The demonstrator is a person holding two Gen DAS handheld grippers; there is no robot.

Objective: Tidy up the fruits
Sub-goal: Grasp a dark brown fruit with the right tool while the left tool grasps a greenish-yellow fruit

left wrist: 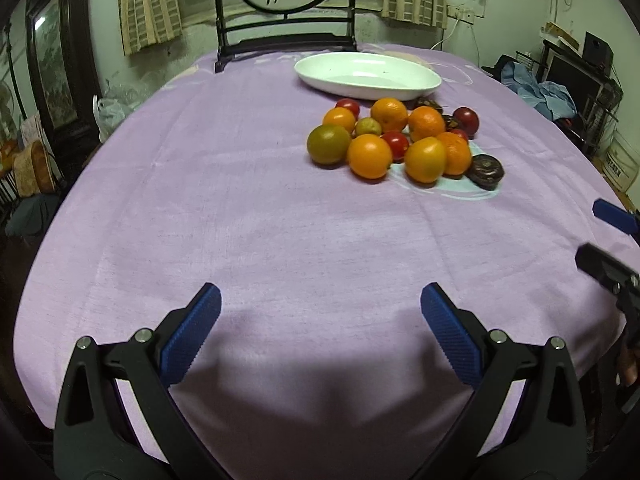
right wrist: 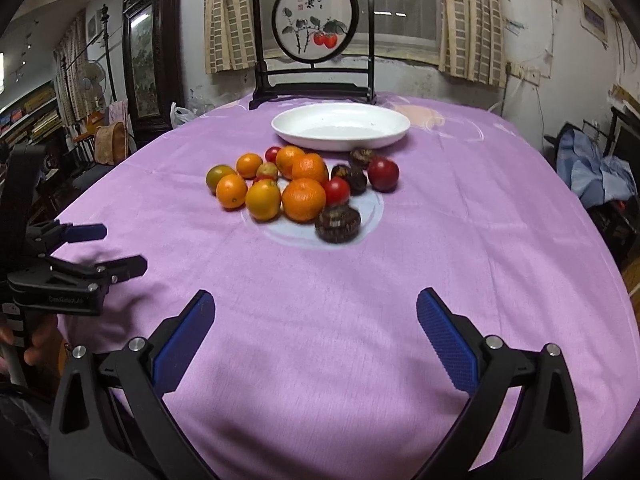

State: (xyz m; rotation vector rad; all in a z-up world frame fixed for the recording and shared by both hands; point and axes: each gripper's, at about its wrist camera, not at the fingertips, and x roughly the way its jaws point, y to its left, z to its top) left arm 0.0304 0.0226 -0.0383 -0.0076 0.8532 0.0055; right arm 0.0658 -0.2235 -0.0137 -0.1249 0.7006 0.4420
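Observation:
A heap of fruit [left wrist: 400, 140] [right wrist: 288, 188] lies mid-table on the purple cloth: several oranges, red tomatoes, a greenish orange [left wrist: 329, 144] and dark brown fruits [left wrist: 486, 171]. Behind it stands an empty white oval dish [left wrist: 368, 76] [right wrist: 341, 125]. My left gripper [left wrist: 320, 300] hangs open over the near cloth, well short of the heap, with nothing between its blue pads. My right gripper [right wrist: 315, 304] is also open and empty, equally far from the fruit. Each gripper shows at the other view's edge, the right gripper [left wrist: 600, 236] and the left gripper [right wrist: 116, 248].
A dark wooden stand with a round painted screen [right wrist: 314, 36] rises at the table's [right wrist: 480, 240] far edge behind the dish. Chairs, shelves and clutter surround the table. A hand [right wrist: 36, 344] holds the left gripper's handle.

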